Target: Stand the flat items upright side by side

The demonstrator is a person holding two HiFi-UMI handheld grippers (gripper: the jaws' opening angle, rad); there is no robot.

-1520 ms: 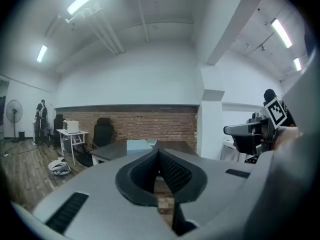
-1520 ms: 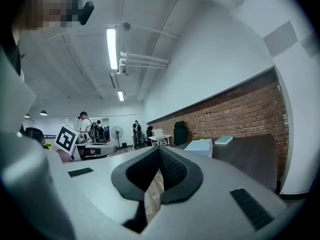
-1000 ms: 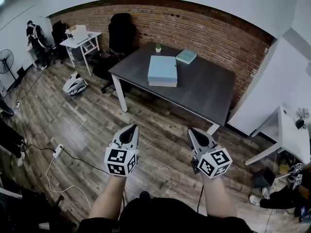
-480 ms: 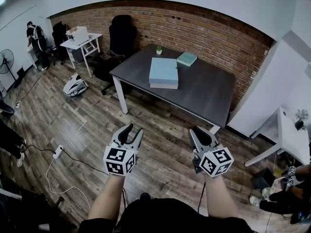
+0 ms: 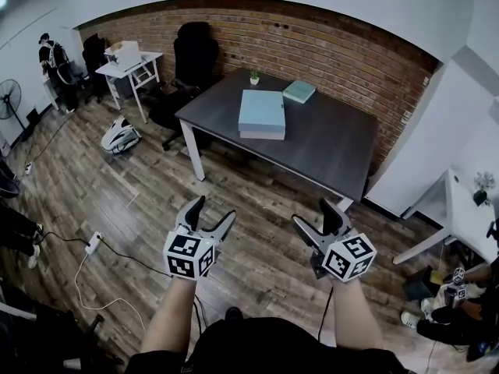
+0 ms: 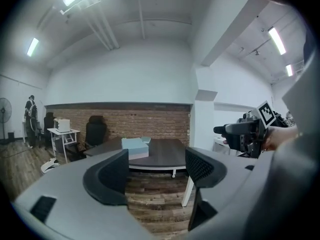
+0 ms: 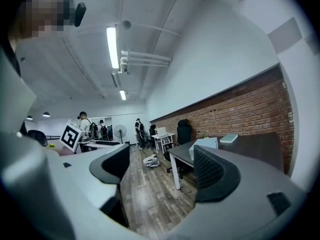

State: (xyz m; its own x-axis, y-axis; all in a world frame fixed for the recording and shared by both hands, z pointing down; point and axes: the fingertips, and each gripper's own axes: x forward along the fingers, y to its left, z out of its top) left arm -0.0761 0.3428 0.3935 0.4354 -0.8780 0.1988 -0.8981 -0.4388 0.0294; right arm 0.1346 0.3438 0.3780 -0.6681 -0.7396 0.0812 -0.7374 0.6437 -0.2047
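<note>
**Q:** where were the flat things at?

**A:** blue stack (image 5: pixel 261 114) and teal book (image 5: pixel 299 92) both lay flat on the dark table (image 5: pixel 331 150), 12 o'clock, well away from me.

**Q:** fingers?

**A:** my left gripper (image 5: pixel 212 209) and right gripper (image 5: pixel 312 213) were empty, jaws spreading open above the floor (image 5: pixel 140 197).

Both forearms reach forward at waist height, left gripper (image 5: pixel 206 214) and right gripper (image 5: pixel 317 218) side by side, jaws opening, nothing between them.
</note>
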